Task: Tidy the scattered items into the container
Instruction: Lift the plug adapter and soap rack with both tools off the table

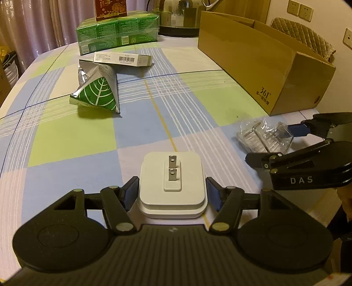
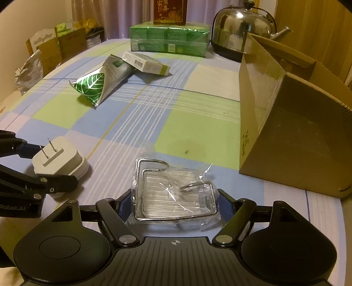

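White plastic sits between the fingers of the left tool (image 1: 172,190): a square plug adapter (image 1: 172,187) resting on the checked tablecloth (image 1: 72,140), its two metal prongs pointing up. The blue pads stand just beside its two sides; whether they press on it cannot be told from either view.

To its right, the right tool (image 2: 175,199) brackets a chrome wire rack in a clear plastic bag (image 2: 173,193), which lies flat on the desk. The fingers sit against the wrapping on both sides, set wide around the packet, though a firm grip cannot be confirmed.

An open cardboard box (image 2: 286,132), the container, stands on the desk's right side, just beyond the bagged rack and apart from it. Its flaps are up and no items can be seen inside it from these angles.

Farther back on the left, a silver foil pouch with a green leaf print (image 1: 96,90) lies on the cloth, one end leaning on a small white carton with a barcode (image 1: 123,59). Behind them stands a shrink-wrapped green multipack (image 1: 117,33) with a red box (image 1: 111,8) on top, and a steel kettle (image 2: 242,33) beside it.
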Motion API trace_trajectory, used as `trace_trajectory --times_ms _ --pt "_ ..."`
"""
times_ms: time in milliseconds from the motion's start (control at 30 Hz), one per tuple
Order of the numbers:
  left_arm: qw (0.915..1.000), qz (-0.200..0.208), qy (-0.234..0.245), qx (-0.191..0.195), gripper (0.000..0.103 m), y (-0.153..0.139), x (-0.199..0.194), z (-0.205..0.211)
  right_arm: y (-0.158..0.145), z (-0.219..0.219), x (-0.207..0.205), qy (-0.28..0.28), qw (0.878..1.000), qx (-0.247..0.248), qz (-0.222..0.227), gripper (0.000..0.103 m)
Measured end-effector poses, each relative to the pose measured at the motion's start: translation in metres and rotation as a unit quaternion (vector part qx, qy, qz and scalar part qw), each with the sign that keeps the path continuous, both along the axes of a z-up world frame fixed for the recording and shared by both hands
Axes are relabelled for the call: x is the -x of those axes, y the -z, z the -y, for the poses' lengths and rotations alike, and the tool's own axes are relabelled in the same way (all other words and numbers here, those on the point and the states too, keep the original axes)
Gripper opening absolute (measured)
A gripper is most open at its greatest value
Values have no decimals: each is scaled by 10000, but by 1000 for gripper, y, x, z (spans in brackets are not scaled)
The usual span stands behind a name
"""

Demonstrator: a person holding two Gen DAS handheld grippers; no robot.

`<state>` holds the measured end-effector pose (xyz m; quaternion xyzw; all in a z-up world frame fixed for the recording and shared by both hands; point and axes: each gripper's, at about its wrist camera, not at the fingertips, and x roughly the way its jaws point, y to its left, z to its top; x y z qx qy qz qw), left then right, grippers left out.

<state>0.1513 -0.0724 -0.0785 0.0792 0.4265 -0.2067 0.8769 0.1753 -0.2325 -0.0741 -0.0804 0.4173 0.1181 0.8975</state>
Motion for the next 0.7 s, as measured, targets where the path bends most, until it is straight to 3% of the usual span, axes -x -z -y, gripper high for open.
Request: trace_trajectory --times_ms 700 --pt "9991 403 120 59 60 -47 47 3 -65 12 51 141 9987 -126 478 67"
